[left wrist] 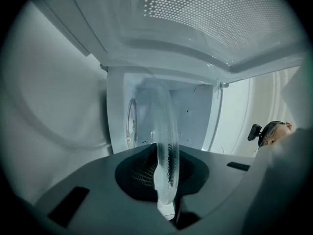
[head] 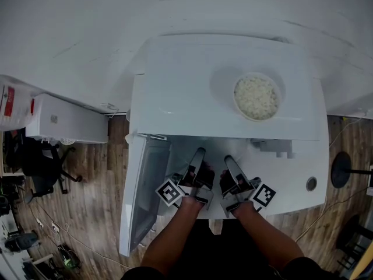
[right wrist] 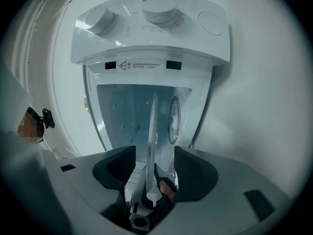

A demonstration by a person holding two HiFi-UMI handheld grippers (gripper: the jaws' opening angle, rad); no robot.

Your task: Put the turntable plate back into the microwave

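Forearms [head: 175, 238] at 6 o'clock reach into a glossy white microwave [head: 186, 86] on a white table [head: 294, 185] over wood-plank floor [head: 87, 197]. The left gripper [head: 200, 151] pinches the clear round glass turntable plate [left wrist: 166, 146] at the cavity mouth. The right gripper [head: 228, 159] straddles its rim, jaws apart.

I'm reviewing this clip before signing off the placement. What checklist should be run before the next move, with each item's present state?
1. Microwave door open: ok.
2. Left gripper clamped on the glass turntable plate: ok.
3. Right gripper gripping the plate: not ok. Its jaws stand apart, with the rim between them untouched.
4. Plate seated flat in the cavity: cannot tell.
5. Bowl of rice on top of the microwave, away from the opening: ok.
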